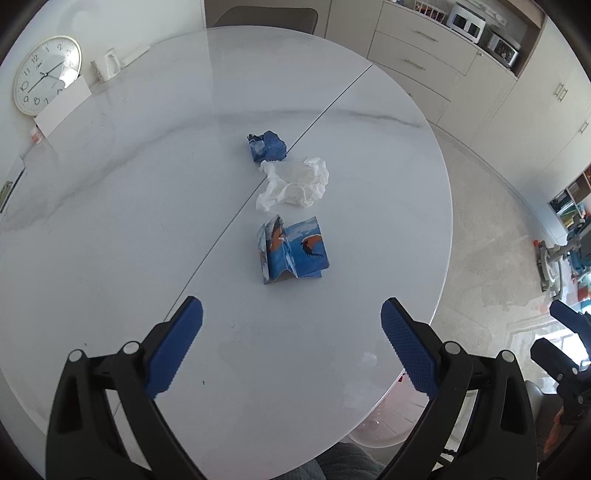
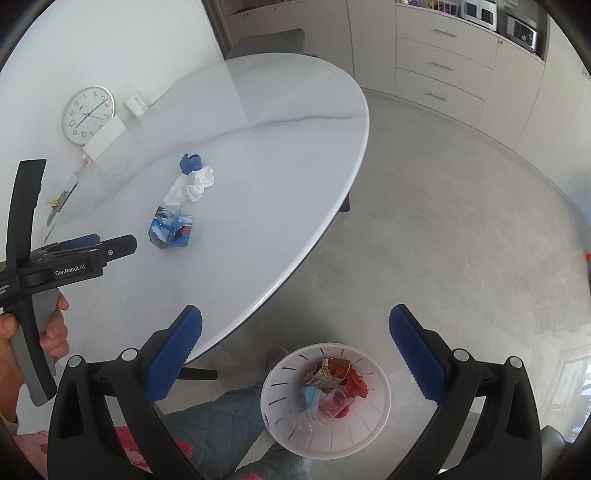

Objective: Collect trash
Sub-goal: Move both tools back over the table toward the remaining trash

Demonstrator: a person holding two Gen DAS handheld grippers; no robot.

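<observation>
Trash [image 1: 293, 251] between wide-open left gripper [image 1: 291, 345] jaws

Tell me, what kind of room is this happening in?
Probably a home dining area or kitchen: a round white table with a chair behind it, cream drawers, and small appliances on a shelf. A small bin of trash sits on the floor.

A home dining area is indicated by a round marble-look bench [image 1: 147, 221], cream drawer cabinets [image 1: 417, 55], and a countertop toaster oven [image 1: 466, 21].
</observation>
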